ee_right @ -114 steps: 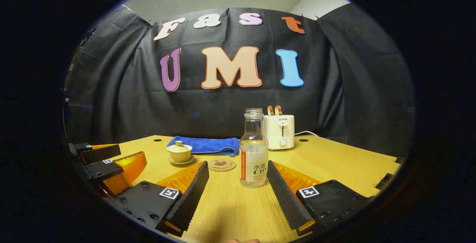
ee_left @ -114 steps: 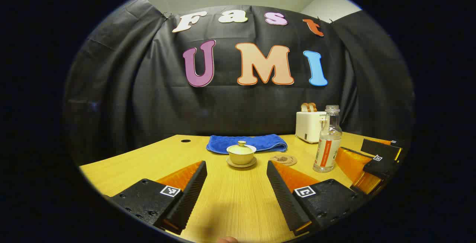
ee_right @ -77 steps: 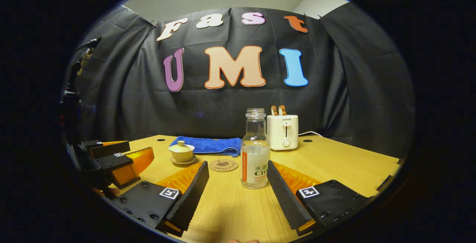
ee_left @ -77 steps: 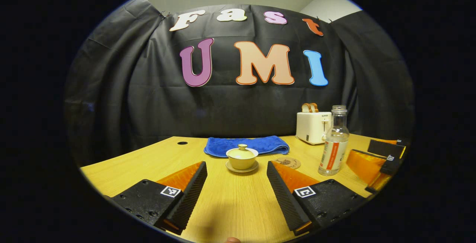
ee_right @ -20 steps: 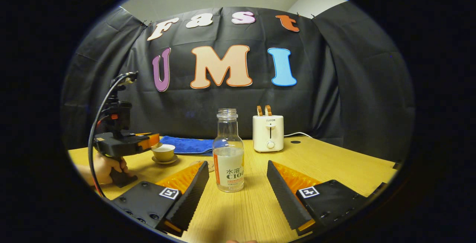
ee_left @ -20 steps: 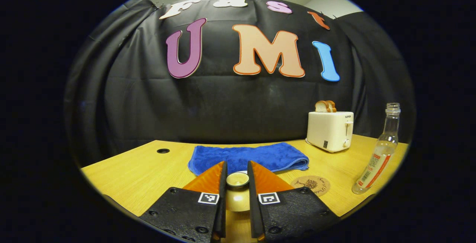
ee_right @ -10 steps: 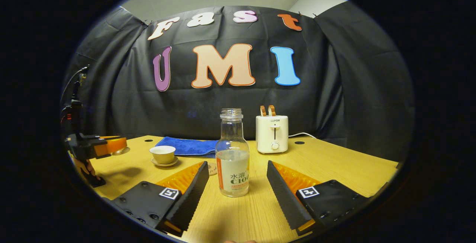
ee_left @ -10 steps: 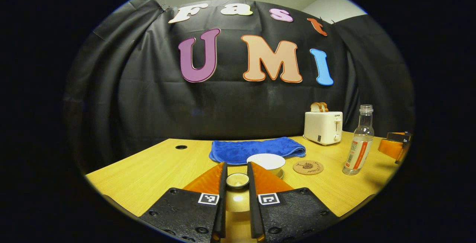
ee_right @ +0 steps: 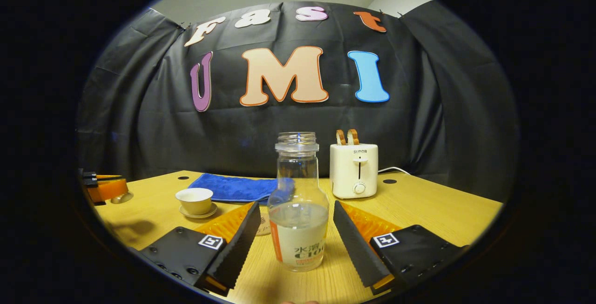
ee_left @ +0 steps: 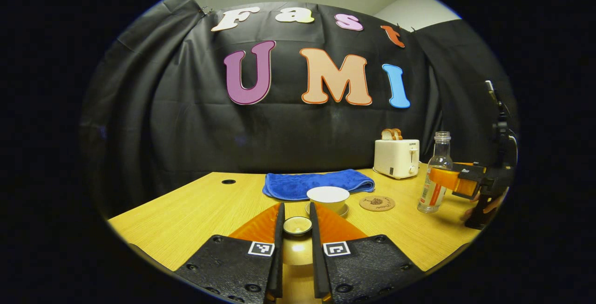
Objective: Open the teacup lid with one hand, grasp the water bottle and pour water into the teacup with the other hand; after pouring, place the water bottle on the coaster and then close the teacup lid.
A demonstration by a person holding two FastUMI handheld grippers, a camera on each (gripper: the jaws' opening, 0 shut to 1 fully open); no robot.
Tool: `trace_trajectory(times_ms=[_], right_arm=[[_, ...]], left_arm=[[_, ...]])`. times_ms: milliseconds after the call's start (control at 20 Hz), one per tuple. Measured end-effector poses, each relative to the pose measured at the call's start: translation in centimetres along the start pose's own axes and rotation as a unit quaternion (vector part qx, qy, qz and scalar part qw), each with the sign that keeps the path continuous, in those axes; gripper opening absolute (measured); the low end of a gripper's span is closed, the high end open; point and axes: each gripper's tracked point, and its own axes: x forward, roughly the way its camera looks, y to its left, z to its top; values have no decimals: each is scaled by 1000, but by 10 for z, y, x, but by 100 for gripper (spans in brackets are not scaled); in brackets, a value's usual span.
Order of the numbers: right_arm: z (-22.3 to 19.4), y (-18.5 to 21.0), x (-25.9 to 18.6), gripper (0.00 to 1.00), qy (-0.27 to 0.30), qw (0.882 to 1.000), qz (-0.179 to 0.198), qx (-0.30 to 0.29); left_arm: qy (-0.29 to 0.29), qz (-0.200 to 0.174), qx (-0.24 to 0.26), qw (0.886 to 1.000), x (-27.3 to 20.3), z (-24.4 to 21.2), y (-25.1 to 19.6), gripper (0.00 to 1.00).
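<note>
The right gripper (ee_right: 294, 236) stood with its jaws wide, and the water bottle (ee_right: 298, 211) was already between the two fingers, with a gap on each side, so nothing pressed on the glass yet. The bottle stood upright on the wooden table (ee_right: 433, 211), its long axis vertical and crossing the line of the fingers, its mouth uncapped and the water reaching about the middle of the body. In the left gripper view the same gripper (ee_left: 442, 179) reached the bottle (ee_left: 433, 178) at the level of its shoulder, and a hand (ee_left: 484, 204) held the handle low, the tool almost level with the table.

The left gripper (ee_left: 297, 225) was closed narrowly on the knob of the teacup lid (ee_left: 297, 225) and held it in the air, on the near side of the open teacup (ee_left: 328, 198). The teacup stood on its saucer (ee_left: 343, 210), in front of the blue towel (ee_left: 316, 184). The round coaster (ee_left: 377, 203) lay between the teacup and the bottle, near both. A white toaster (ee_right: 354, 170) with bread slices stood behind.

I judged that the lid step was done and the grasp of the bottle was in hand. The right hand was clearly the nearer one; the next move needed only closing, then lifting toward the left, over the coaster, to the cup.
</note>
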Motion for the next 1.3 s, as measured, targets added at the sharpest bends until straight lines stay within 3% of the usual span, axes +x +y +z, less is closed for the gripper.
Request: trace_trajectory(times_ms=[150,250,500,550,1050,1300], right_arm=[[0,3,14,100,0,1000,3,0],[2,0,12,82,1,1000,-9,-1],[0,-1,20,78,2,1000,-27,-2],[0,-2,21,73,1,999,-32,-3],[-2,62,51,74,4,999,-7,-42],[-1,88,67,74,11,992,-7,-128]], left_arm=[[1,0,0,1000,0,0,0,24],[1,2,0,1000,-1,-1,0,23],[0,4,0,1000,0,-1,0,24],[0,4,0,1000,0,-1,1,24],[-1,2,1,1000,1,-1,1,24],[-1,7,3,1000,3,0,11,23]])
